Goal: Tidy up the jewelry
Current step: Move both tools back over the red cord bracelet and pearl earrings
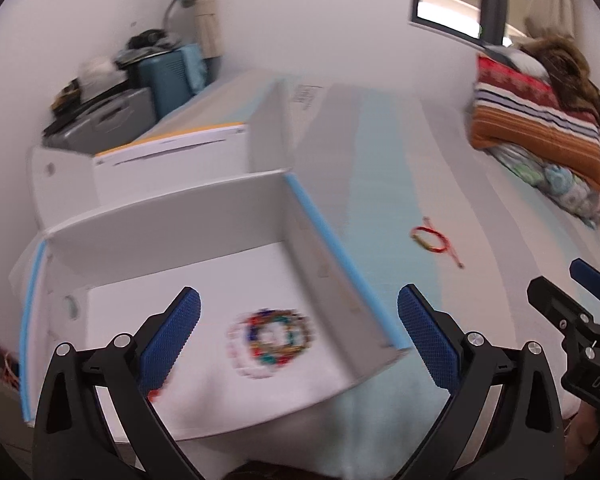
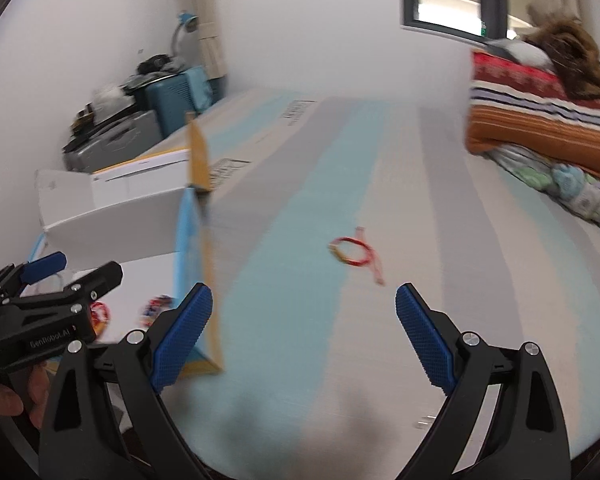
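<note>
An open white cardboard box (image 1: 168,216) with blue edges sits on the striped bed; it also shows in the right wrist view (image 2: 112,220). Beaded bracelets (image 1: 272,336) lie blurred on its floor, and they show small in the right wrist view (image 2: 156,308). A red string bracelet (image 1: 434,240) lies on the sheet to the box's right, also in the right wrist view (image 2: 354,254). My left gripper (image 1: 300,340) is open and empty above the box. My right gripper (image 2: 304,332) is open and empty, short of the red bracelet.
The bed sheet (image 2: 440,200) has pale blue, grey and white stripes. Folded blankets and a pillow (image 2: 540,128) lie at the far right. A second white box (image 1: 172,148) stands behind the first. Cases and clutter (image 1: 140,92) stand by the wall.
</note>
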A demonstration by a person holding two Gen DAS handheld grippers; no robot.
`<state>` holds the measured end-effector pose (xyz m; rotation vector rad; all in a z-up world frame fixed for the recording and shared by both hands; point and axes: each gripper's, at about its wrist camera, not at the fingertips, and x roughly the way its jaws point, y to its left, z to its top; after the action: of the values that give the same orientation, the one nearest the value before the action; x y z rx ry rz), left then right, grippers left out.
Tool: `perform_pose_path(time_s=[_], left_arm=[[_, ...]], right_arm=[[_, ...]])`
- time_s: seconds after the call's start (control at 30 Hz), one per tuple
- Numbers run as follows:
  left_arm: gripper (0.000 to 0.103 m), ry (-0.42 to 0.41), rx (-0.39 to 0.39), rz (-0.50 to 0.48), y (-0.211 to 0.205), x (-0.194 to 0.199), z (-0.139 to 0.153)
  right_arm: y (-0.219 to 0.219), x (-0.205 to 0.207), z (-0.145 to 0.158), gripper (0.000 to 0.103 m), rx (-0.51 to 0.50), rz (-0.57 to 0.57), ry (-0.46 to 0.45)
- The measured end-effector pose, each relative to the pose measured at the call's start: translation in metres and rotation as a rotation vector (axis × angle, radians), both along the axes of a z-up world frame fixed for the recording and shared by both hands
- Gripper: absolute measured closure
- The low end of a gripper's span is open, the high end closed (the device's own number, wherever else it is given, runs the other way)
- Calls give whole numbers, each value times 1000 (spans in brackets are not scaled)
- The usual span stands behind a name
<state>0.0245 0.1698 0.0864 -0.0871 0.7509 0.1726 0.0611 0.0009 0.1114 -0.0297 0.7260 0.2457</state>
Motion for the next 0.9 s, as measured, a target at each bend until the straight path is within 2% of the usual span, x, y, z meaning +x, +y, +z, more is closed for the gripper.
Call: perform_pose_path(time_s=[0.27, 0.47, 0.67, 0.9], left_arm=[[6, 22, 6, -140, -89, 49, -15], [6, 83, 30, -180, -137, 104, -49], [6, 135, 23, -153, -148, 153, -92], [9, 189, 18, -91, -136, 213, -137]], right_arm=[[-94, 4, -36, 14, -25, -123, 45], [-136, 5, -76, 14, -40, -160, 106], [-156, 5, -117, 14, -34, -167, 182], [-158, 1, -150, 14, -28, -101, 246]])
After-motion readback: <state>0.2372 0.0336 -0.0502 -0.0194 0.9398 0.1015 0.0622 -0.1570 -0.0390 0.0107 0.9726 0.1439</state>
